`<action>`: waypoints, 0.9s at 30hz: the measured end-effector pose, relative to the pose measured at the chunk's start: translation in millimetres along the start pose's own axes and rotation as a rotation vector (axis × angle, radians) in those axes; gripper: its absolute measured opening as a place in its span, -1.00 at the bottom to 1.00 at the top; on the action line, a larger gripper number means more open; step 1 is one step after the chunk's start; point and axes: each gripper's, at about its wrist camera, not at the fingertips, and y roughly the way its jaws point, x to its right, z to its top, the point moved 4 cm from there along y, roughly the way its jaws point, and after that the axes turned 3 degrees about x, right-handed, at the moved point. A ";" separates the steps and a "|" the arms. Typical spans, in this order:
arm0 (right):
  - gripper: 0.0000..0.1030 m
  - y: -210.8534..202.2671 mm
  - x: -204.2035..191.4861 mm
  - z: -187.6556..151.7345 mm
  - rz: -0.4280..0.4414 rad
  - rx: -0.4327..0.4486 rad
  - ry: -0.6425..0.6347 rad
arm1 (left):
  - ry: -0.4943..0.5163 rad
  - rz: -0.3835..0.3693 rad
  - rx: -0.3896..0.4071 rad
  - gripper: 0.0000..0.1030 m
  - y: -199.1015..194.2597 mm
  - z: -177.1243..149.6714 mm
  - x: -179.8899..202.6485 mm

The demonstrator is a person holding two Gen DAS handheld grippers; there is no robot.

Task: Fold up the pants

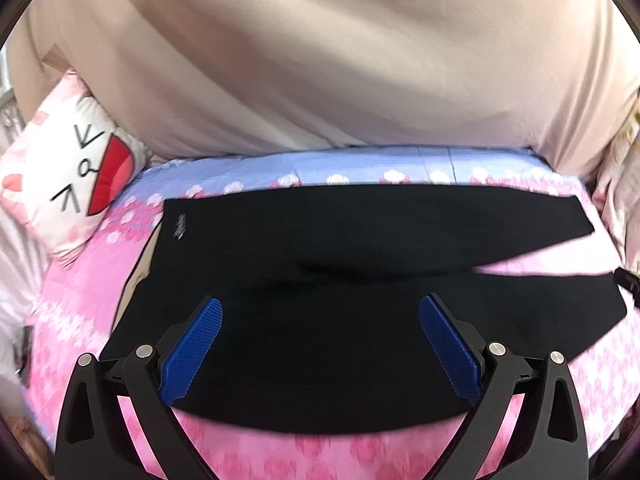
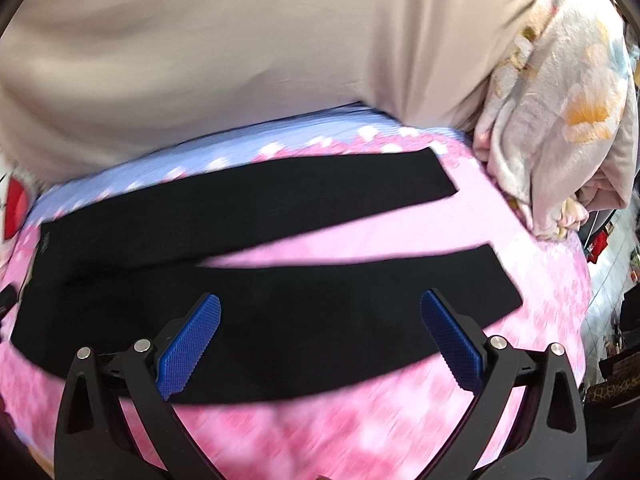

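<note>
black pants (image 1: 360,264) lie flat on the bed, spread on the pink floral sheet (image 1: 100,276), waist end toward the cat-face pillow (image 1: 76,176), both legs running away from it. Legs split into a V: in the right wrist view the far leg (image 2: 320,192) and near leg (image 2: 360,296) are apart, with a wedge of pink sheet between them. Small pale logo on the pants near the waist corner closest to the pillow

left gripper (image 1: 320,344): jaws wide apart, blue pads (image 1: 196,344) bare, gripping nothing, over the near part of the pants on the waist side. Contact with the fabric can't be judged

right gripper (image 2: 320,340): also wide apart, nothing between the pads, over the near leg

beige cloth (image 1: 320,60) fills the space behind the pants, past a blue strip of the sheet. A crumpled floral blanket (image 2: 560,120) sits beyond the far leg's cuff, close to it but not touching. Both views motion-blurred at the edges
</note>
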 end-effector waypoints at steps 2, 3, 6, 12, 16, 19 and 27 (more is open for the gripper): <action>0.91 28.2 28.9 22.3 0.005 -0.002 -0.002 | -0.002 0.001 0.019 0.89 17.7 11.6 -3.7; 0.91 44.6 43.8 34.1 -0.005 -0.006 -0.017 | -0.008 0.003 0.023 0.89 26.2 17.5 -2.8; 0.91 110.9 96.5 67.2 -0.038 -0.017 -0.071 | -0.005 0.006 -0.011 0.89 57.8 29.6 5.8; 0.90 238.9 181.2 96.8 0.031 -0.075 -0.024 | -0.111 -0.029 -0.068 0.86 107.7 42.1 19.4; 0.89 273.4 194.3 102.0 0.087 -0.093 -0.043 | -0.168 -0.036 -0.094 0.86 129.9 41.4 18.8; 0.89 291.8 200.4 98.4 0.130 -0.112 -0.052 | -0.277 -0.079 -0.096 0.86 140.4 38.3 10.4; 0.59 302.7 194.6 96.7 0.292 -0.058 -0.052 | -0.450 -0.173 -0.158 0.89 161.1 14.4 -1.8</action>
